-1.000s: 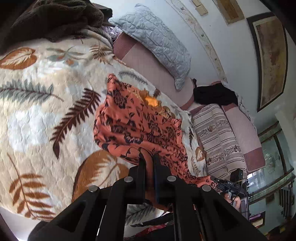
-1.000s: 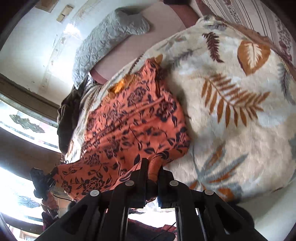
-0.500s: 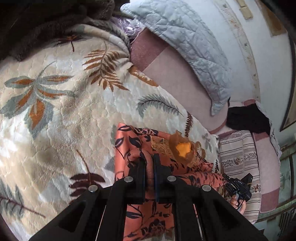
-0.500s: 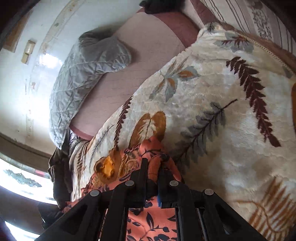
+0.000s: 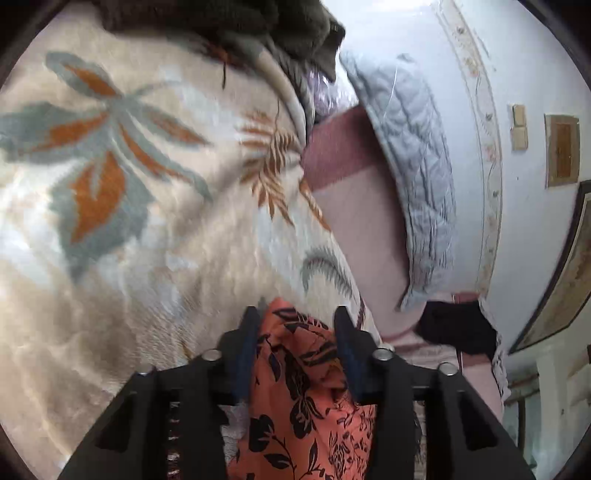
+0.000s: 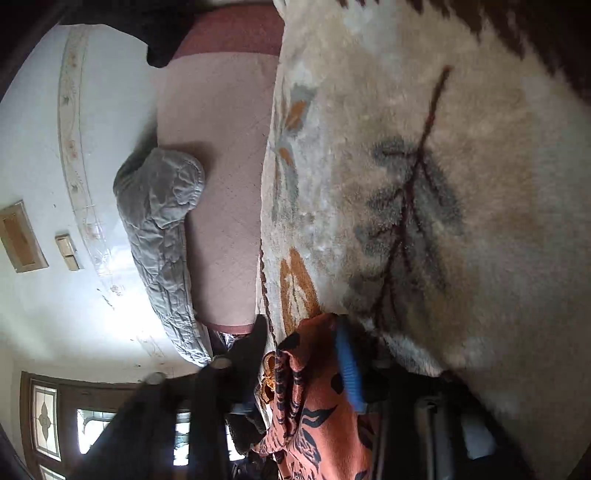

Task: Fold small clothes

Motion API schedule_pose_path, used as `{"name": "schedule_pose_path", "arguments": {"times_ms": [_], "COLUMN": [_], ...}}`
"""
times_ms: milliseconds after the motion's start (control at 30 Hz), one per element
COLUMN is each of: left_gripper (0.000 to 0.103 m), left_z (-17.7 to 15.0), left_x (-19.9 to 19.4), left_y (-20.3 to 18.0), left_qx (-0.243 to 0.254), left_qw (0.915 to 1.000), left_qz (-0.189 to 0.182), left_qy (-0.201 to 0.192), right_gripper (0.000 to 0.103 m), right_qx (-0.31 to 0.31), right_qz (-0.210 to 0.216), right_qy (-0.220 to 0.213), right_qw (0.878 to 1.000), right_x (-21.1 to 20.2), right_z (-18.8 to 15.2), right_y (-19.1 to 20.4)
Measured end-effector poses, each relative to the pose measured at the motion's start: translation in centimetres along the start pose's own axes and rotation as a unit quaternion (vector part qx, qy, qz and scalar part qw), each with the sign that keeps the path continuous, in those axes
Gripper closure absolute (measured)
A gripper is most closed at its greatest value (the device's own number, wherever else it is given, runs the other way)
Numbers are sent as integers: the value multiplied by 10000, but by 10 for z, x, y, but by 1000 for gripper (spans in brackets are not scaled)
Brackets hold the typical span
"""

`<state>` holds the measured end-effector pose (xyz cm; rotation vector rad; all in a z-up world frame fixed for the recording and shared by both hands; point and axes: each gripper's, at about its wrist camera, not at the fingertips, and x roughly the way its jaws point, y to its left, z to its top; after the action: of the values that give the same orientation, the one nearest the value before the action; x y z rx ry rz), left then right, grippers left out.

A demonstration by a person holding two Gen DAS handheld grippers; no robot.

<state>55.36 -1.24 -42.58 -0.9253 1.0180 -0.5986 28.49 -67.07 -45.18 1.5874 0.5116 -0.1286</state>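
**Both grippers opening over the orange garment on the leaf blanket**

A cream blanket [image 5: 147, 258] printed with grey and orange leaves covers most of the bed and fills much of both wrist views. Beyond its far edge runs a pink mattress [image 5: 354, 206], with a quilted grey pillow [image 5: 417, 184] lying on it against the pale wall [image 5: 528, 74]. A dark brown knit [image 5: 229, 26] is heaped at the top of the left view, and a black cloth [image 5: 454, 325] lies at the far end of the mattress.

The orange garment [image 5: 303, 387] with black flowers lies on the blanket, close under both cameras. In the left view the left gripper [image 5: 295, 317] has its fingers apart and opening; the garment's edge sits between them, with gaps showing on both sides. In the right view the right gripper [image 6: 299, 325] is rolled to one side, its fingers also spread and opening, and a bunched corner of the garment [image 6: 314, 387] rises between them, close beside the blue pad [image 6: 349, 365].
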Motion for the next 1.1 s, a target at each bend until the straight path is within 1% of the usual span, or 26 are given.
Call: {"name": "schedule_pose_path", "arguments": {"times_ms": [33,67,100,133,167,200,233,267,300,333,367,433,467,500,533,567,633,700,733,800,833,867,900,933,1033,1100], "left_gripper": [52,52,51,51,51,51,51,51,51,51,51,51,51,51,51,51,51,51,51,51,51,51,51,51,51,50], "left_z": [-1,-3,-9,-17,-27,-39,-51,-64,-76,-87,-96,-107,-108,-105,-101,-95,-77,-60,-51,-34,-27,-24,-24,-26,-53,-79], "left_x": [-9,-16,-22,-24,-23,-18,-11,-1,11,24,38,66,78,91,101,111,130,141,143,139,133,125,117,107,73,57], "left_y": [-5,-13,-23,-34,-47,-59,-69,-78,-85,-91,-95,-99,-98,-98,-98,-97,-95,-95,-94,-85,-81,-77,-77,-79,-92,-102], "left_qx": [8,79,266,546,874,1219,1559,1887,2195,2463,2674,2937,3000,3033,3031,2967,2690,2442,2206,1575,1323,1219,1261,1376,1857,2297], "left_qw": [10000,9999,9996,9983,9951,9900,9827,9737,9635,9524,9411,9222,9158,9113,9090,9105,9216,9339,9432,9637,9714,9753,9759,9744,9658,9545], "left_qz": [33,19,40,210,458,699,954,1202,1413,1625,1827,2054,2132,2227,2306,2327,2220,2031,1884,1501,1328,1259,1290,1367,1538,1633], "left_qy": [-91,-117,-113,-74,6,126,285,443,589,760,971,1456,1611,1671,1690,1696,1704,1643,1620,1548,1456,1343,1228,1136,958,979], "right_gripper": [20,20,20,20,19,25,39,48,63,68,68,69,69,69,69,69,69,69,69,69,69,69,69,69,69,69], "right_qx": [-115,-294,-543,-801,-1061,-1351,-1707,-2124,-2504,-2800,-3092,-3795,-4084,-4256,-4333,-4364,-4378,-4276,-4188,-3923,-3764,-3604,-3505,-3503,-3832,-4046], "right_qz": [49,32,-199,-614,-987,-1297,-1696,-2105,-2355,-2501,-2636,-2967,-3148,-3268,-3308,-3324,-3447,-3471,-3477,-3387,-3254,-3037,-2797,-2653,-2613,-2589], "right_qy": [-113,-259,-387,-411,-308,-200,-141,-86,22,145,220,260,297,323,326,294,124,3,-28,-120,-212,-287,-353,-383,-28,164], "right_qw": [9999,9992,9976,9940,9890,9821,9705,9542,9391,9268,9135,8759,8563,8433,8377,8356,8303,8347,8389,8551,8672,8815,8931,8975,8859,8769], "right_x": [-12,-24,-34,-41,-42,-39,-34,-28,-19,-11,-3,15,26,35,43,51,61,75,78,74,70,60,50,44,43,47], "right_z": [-5,-9,-16,-25,-33,-43,-57,-70,-84,-96,-109,-132,-140,-143,-140,-135,-117,-99,-91,-78,-75,-72,-72,-76,-102,-124], "right_y": [7,15,25,34,39,43,48,54,58,62,66,73,76,77,78,78,78,80,83,88,92,94,97,100,105,103]}}
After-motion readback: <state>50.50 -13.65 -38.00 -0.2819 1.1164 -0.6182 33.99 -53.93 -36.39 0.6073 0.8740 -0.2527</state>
